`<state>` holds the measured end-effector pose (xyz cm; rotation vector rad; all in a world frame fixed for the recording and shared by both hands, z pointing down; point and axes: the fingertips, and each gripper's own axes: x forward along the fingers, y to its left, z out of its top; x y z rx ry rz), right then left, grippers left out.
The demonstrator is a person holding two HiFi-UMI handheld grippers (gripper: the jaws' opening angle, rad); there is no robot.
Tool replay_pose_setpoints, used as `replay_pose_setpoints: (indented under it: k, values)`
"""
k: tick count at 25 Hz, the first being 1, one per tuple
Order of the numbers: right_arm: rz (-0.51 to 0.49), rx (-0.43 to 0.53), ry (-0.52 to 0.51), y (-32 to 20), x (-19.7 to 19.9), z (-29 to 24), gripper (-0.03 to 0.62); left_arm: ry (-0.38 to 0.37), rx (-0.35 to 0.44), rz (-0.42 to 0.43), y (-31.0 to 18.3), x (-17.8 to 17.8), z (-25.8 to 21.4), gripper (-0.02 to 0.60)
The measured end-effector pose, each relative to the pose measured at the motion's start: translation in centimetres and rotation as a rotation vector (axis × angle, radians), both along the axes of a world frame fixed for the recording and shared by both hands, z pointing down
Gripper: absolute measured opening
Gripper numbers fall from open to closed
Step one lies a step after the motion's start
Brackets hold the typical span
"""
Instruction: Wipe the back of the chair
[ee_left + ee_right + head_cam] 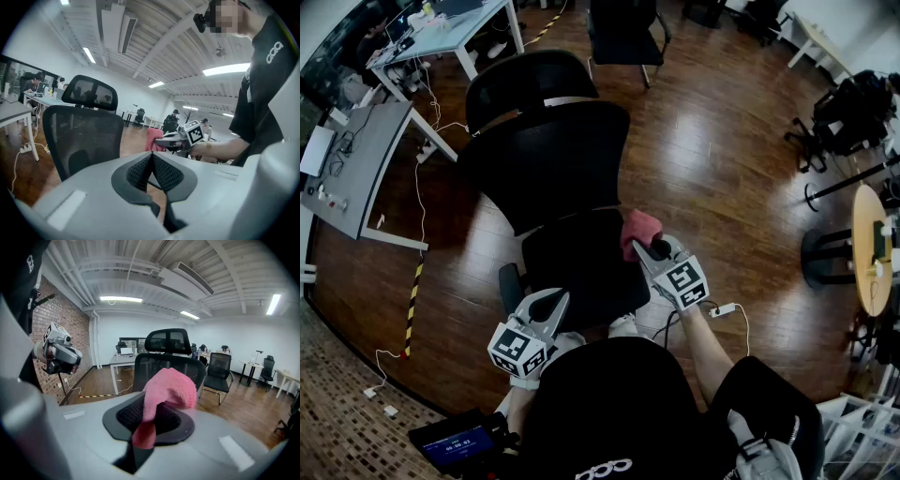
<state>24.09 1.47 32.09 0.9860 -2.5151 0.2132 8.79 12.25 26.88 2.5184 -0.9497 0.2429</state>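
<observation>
Chair back (pixel 551 164) looks unwiped; my right gripper (pixel 659 249) pinches the cloth (pixel 639 228) near it. My left gripper (pixel 558 302) is closed, empty.

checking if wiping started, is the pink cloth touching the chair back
Apart: the left gripper view shows floor between the pink cloth and the chair back.

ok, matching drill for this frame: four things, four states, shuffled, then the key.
Things
1. left tool
2. right tool
3. cloth
4. chair back

States
A. black mesh, with a headrest above it
B. shut, nothing between the jaws
C. pink, bunched up
D. shut on the cloth

Pairs: 1-B, 2-D, 3-C, 4-A
</observation>
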Motion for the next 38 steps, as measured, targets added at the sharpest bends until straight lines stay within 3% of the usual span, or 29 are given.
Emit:
replay_pose_setpoints:
  k: [11, 19, 30, 38]
  values:
    - [-0.037, 0.039, 0.066, -11.9, -1.8, 0.7, 0.044, -0.005, -0.028, -0.131, 0.4, -2.8, 0.4, -0.008]
    - [0.026, 0.046, 0.183, -21.5, -0.1, 2.1, 0.044, 0.003, 0.008, -0.175, -1.5, -2.3, -0.2, -0.008]
    - [0.287, 0.071, 0.373, -31.0, 4.5, 1.9, 0.044, 0.001, 0.069, -0.131, -8.1, -0.5, -0.7, -0.008]
    - [0.297, 0.035, 0.421, -32.9, 3.0, 2.9, 0.044, 0.009, 0.058, -0.11, -8.8, 0.0, -0.1, -0.008]
